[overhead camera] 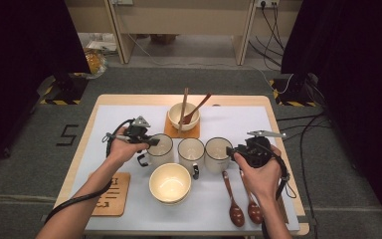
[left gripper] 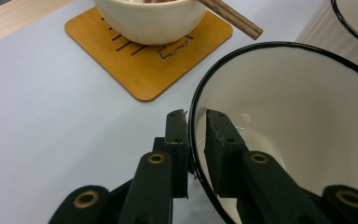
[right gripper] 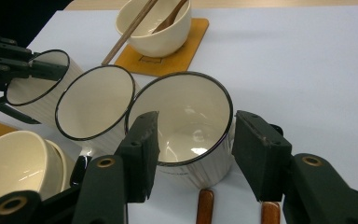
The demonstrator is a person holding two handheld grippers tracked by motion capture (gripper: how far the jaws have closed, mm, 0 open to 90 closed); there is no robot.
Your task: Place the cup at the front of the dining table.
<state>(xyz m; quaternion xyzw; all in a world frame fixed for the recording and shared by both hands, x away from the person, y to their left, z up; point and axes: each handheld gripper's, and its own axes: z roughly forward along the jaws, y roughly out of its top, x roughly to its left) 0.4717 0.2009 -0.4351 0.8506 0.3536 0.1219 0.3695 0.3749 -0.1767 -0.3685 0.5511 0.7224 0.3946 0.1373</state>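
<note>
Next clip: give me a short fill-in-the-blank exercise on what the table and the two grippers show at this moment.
1. The left gripper pinches the ____ of the left mug.
2. A row of ____ mugs stands mid-table.
3. The bowl holding chopsticks sits on a wooden ____.
4. Two wooden ____ lie near the right gripper, whose jaws straddle the right mug.

Missing words: rim; three; coaster; spoons

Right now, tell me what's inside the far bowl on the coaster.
The far bowl holds chopsticks and a wooden spoon, both leaning out. The spoon's head covers part of the bowl's bottom.
</note>
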